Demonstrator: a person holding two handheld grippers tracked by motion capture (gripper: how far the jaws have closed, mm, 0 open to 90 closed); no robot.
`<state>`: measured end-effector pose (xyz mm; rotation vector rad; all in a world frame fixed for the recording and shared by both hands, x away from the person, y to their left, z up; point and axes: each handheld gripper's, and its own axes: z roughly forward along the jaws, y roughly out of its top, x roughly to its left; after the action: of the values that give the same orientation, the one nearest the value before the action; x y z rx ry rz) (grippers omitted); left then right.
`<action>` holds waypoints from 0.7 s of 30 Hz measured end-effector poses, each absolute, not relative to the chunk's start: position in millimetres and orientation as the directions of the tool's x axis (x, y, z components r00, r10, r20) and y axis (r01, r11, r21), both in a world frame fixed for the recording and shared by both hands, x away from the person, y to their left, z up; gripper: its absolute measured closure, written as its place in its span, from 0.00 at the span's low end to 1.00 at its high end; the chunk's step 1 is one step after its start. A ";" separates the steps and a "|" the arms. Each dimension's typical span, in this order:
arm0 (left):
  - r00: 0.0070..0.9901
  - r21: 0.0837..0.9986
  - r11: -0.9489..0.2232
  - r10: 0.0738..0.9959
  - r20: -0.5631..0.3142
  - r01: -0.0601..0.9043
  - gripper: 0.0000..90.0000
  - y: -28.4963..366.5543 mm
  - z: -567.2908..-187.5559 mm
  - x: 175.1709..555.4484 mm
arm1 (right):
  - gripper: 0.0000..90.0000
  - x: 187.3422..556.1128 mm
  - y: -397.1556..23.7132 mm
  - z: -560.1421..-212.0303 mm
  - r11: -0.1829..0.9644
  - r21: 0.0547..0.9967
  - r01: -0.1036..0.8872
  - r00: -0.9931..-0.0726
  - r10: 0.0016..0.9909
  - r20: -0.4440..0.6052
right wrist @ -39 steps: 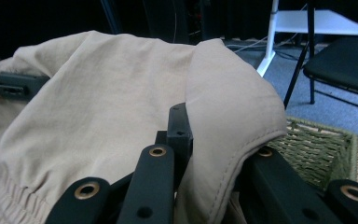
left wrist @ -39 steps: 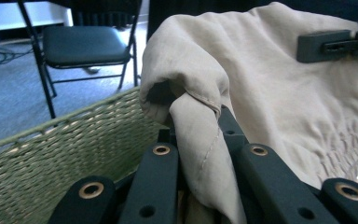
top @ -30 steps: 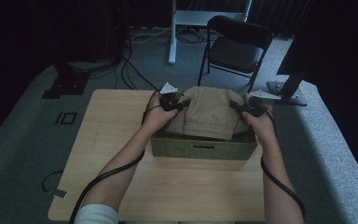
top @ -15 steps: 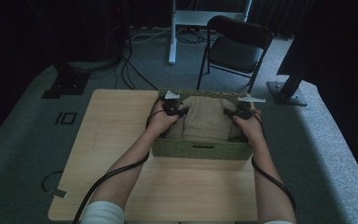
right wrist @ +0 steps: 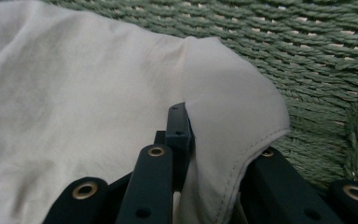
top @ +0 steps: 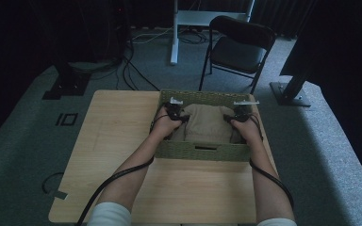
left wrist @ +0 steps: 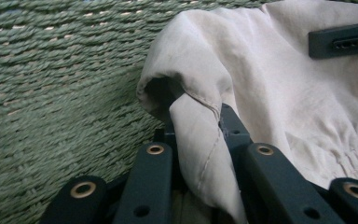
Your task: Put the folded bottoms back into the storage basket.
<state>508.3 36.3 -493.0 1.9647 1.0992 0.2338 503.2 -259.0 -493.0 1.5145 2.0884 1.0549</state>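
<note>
You have the folded cloth (top: 206, 123) down inside the basket (top: 202, 151) on the worktop (top: 118, 141); letting go and pulling out is what remains. Your left hand-held gripper (left wrist: 200, 140), its jaws just easing, pinches the cloth's edge; your right hand-held gripper (right wrist: 214, 154) stays clamped on the opposite edge.

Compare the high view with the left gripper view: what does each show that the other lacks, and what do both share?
High view alone: the wooden table, the folding chair, both forearms and the right gripper. Left gripper view alone: a stitched fold of the cloth pinched between the left gripper jaws, which have just been opening slightly. Shared: the beige cloth and the green woven basket.
</note>
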 end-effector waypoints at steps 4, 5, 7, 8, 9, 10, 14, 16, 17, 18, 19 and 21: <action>0.595 0.743 -0.260 0.772 -0.223 0.617 0.86 35.4 -496.3 509.2 | 0.85 506.6 -257.1 -497.0 0.155 0.732 0.663 -0.361 0.923 0.132; 0.595 0.740 -0.263 0.772 -0.225 0.619 0.85 35.2 -497.0 509.5 | 0.84 507.1 -257.0 -497.7 0.159 0.731 0.663 -0.362 0.923 0.127; 0.593 0.733 -0.267 0.774 -0.224 0.626 0.82 34.8 -498.6 509.8 | 0.81 507.9 -257.7 -499.0 0.151 0.728 0.668 -0.357 0.924 0.136; 0.593 0.734 -0.264 0.772 -0.228 0.626 0.82 34.5 -498.9 509.8 | 0.80 508.4 -258.3 -499.3 0.152 0.725 0.672 -0.353 0.926 0.134; 0.584 0.741 -0.253 0.780 -0.223 0.621 0.83 34.8 -498.4 510.2 | 0.79 508.9 -258.8 -499.6 0.153 0.724 0.672 -0.353 0.926 0.132; 0.589 0.742 -0.261 0.779 -0.216 0.618 0.83 34.4 -498.2 510.3 | 0.79 509.5 -258.7 -499.7 0.159 0.723 0.673 -0.355 0.926 0.126; 0.603 0.716 -0.305 0.773 -0.199 0.628 0.82 30.8 -501.5 510.5 | 0.74 511.0 -254.7 -501.2 0.172 0.712 0.680 -0.357 0.927 0.117; 0.603 0.707 -0.311 0.772 -0.202 0.635 0.78 30.5 -503.6 510.6 | 0.70 511.6 -253.0 -503.0 0.180 0.706 0.685 -0.361 0.926 0.115; 0.601 0.702 -0.314 0.774 -0.202 0.640 0.77 30.3 -504.6 510.7 | 0.69 511.8 -252.8 -503.5 0.185 0.704 0.686 -0.360 0.927 0.108; 0.592 0.702 -0.305 0.779 -0.206 0.644 0.73 30.0 -505.2 511.0 | 0.67 512.1 -252.8 -503.9 0.186 0.702 0.687 -0.360 0.927 0.106; 0.590 0.702 -0.311 0.785 -0.190 0.641 0.67 29.3 -505.9 511.6 | 0.62 512.3 -252.4 -503.9 0.188 0.701 0.688 -0.360 0.927 0.104; 0.580 0.713 -0.312 0.799 -0.161 0.628 0.52 28.8 -507.0 512.6 | 0.55 513.0 -251.4 -503.5 0.188 0.703 0.686 -0.359 0.927 0.103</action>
<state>512.6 28.8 -507.0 2.0459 1.1341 0.2853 513.0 -251.4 -503.5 1.5224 2.1238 0.9686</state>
